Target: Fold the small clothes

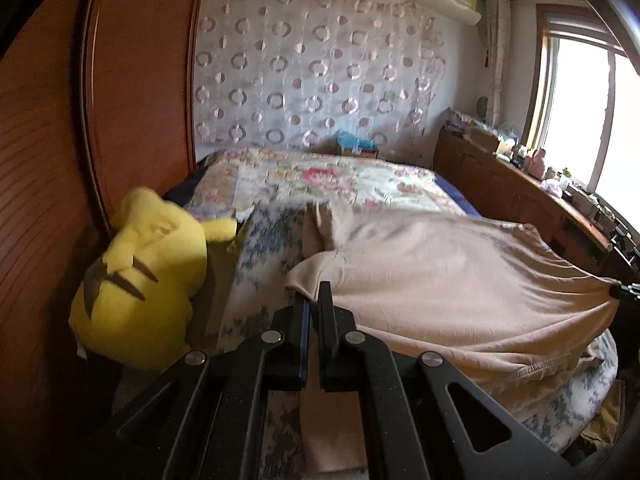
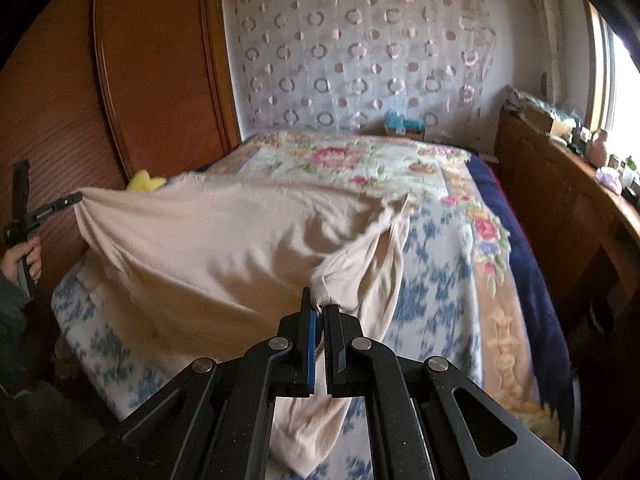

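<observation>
A beige garment (image 1: 452, 280) is stretched out above the bed between both grippers. My left gripper (image 1: 314, 294) is shut on one edge of it, near the hem. My right gripper (image 2: 319, 304) is shut on the ribbed edge of the same beige garment (image 2: 208, 240), and a sleeve hangs down below its fingers. In the right wrist view the left gripper (image 2: 78, 199) pinches the cloth's far left corner, with a hand (image 2: 26, 258) on its handle. The right gripper's tip (image 1: 622, 291) shows at the cloth's right corner in the left wrist view.
The bed carries a blue-flowered white blanket (image 2: 432, 280) and a floral quilt (image 2: 340, 160). A yellow plush toy (image 1: 136, 276) leans on the wooden wardrobe (image 1: 48, 200) at the left. A wooden cabinet (image 2: 560, 208) with small items runs along the right under the window.
</observation>
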Motion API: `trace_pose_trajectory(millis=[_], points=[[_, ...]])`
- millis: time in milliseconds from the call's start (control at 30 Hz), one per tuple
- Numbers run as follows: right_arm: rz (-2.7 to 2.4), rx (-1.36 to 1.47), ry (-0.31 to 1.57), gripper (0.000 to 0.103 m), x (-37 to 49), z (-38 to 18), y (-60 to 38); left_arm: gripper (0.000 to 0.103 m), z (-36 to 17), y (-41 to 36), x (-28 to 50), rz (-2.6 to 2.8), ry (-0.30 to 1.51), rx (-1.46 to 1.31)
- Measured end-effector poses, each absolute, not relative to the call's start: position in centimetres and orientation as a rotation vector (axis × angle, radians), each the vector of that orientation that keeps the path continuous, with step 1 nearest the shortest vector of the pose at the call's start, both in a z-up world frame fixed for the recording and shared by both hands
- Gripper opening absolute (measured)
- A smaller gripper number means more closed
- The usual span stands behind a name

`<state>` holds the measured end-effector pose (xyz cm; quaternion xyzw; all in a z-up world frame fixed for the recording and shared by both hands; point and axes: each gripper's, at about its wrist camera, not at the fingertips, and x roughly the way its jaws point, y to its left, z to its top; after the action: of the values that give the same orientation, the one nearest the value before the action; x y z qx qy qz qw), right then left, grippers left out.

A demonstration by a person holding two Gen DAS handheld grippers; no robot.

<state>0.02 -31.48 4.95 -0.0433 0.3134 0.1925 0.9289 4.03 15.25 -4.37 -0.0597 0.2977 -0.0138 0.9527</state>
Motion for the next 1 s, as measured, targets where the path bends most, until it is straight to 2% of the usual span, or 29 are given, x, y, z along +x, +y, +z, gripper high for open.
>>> trace_pose_trajectory(millis=[233, 400, 467, 500, 567, 600, 633, 667, 800, 900, 1000], points=[[0.387, -0.089, 0.762, 0.003, 1.0, 1.9, -30.9, 0.004, -6.6, 14.9, 3.7, -0.017, 0.666, -0.106], [0.402, -0.088, 0.766, 0.004, 1.4, 2.6, -30.8, 0.004, -6.6, 14.6, 3.4, -0.032, 0.676, -0.107], [0.4, -0.096, 0.763, 0.006, 1.2, 3.1, -31.0, 0.008, -6.5, 14.3, 3.3, -0.036, 0.678, -0.095], [0.396, -0.105, 0.761, 0.009, 0.9, 3.2, -31.0, 0.012, -6.4, 14.2, 3.1, -0.037, 0.674, -0.088], [0.388, -0.127, 0.752, 0.024, 0.4, 3.3, -30.9, 0.025, -6.2, 14.2, 2.8, -0.042, 0.662, -0.083], [0.387, -0.135, 0.746, 0.032, 0.1, 3.2, -30.8, 0.035, -6.1, 14.2, 2.7, -0.045, 0.658, -0.086], [0.384, -0.142, 0.737, 0.034, -0.5, 2.9, -31.0, 0.044, -6.0, 14.3, 2.6, -0.052, 0.653, -0.091], [0.376, -0.148, 0.731, 0.034, -0.6, 3.1, -31.1, 0.045, -5.9, 14.3, 2.6, -0.056, 0.653, -0.091], [0.337, -0.169, 0.696, 0.04, -0.9, 3.5, -31.5, 0.068, -6.3, 14.3, 2.9, -0.068, 0.67, -0.091], [0.321, -0.178, 0.684, 0.042, -0.2, 3.4, -31.2, 0.075, -7.0, 14.2, 3.2, -0.07, 0.694, -0.1], [0.336, -0.176, 0.684, 0.047, 0.8, 2.7, -30.4, 0.075, -7.7, 14.0, 3.3, -0.031, 0.707, -0.089]])
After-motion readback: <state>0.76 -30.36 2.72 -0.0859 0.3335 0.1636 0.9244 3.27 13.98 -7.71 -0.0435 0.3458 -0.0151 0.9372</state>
